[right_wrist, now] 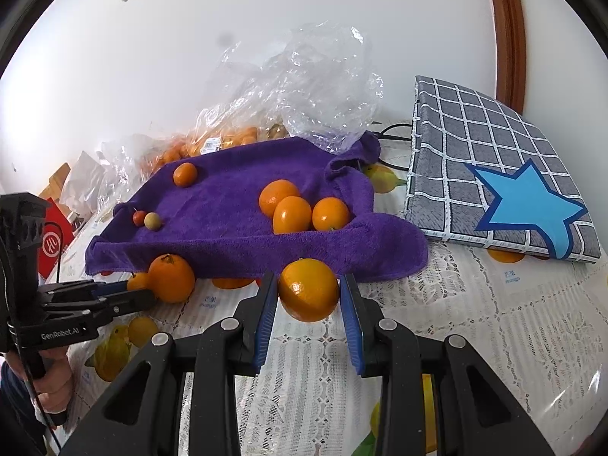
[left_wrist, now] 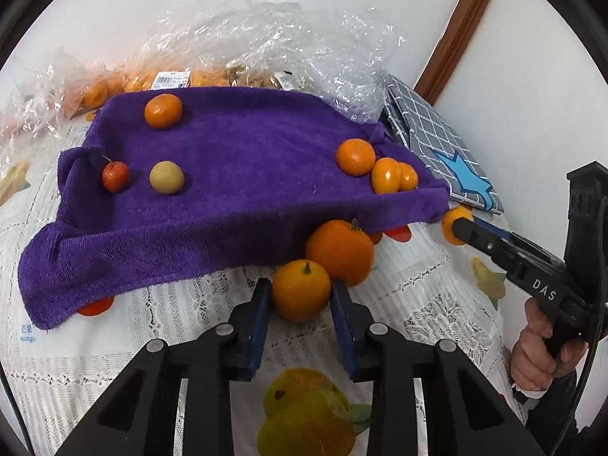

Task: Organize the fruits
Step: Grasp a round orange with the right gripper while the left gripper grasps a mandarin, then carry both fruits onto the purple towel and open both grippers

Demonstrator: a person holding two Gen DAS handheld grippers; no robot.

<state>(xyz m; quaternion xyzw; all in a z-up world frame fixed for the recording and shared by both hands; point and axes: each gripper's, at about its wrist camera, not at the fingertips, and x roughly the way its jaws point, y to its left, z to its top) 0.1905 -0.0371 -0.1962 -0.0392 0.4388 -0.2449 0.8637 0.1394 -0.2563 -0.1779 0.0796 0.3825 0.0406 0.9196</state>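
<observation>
A purple towel point(left_wrist: 235, 174) lies over a tray shape on the lace tablecloth, with several fruits on it: oranges point(left_wrist: 163, 111), kumquats point(left_wrist: 385, 175), a red fruit point(left_wrist: 115, 176) and a pale one point(left_wrist: 166, 177). My left gripper point(left_wrist: 300, 298) is shut on a small orange point(left_wrist: 300, 294), with a bigger orange point(left_wrist: 341, 251) just behind it. My right gripper point(right_wrist: 308, 296) is shut on another small orange point(right_wrist: 308, 289) in front of the towel point(right_wrist: 235, 224). The right gripper also shows in the left wrist view point(left_wrist: 461, 228), and the left gripper in the right wrist view point(right_wrist: 148, 296).
Clear plastic bags of fruit point(left_wrist: 212, 57) lie behind the towel by the wall. A grey checked folded cloth with a blue star point(right_wrist: 505, 186) lies to the right. A red box point(right_wrist: 53, 243) stands at the far left.
</observation>
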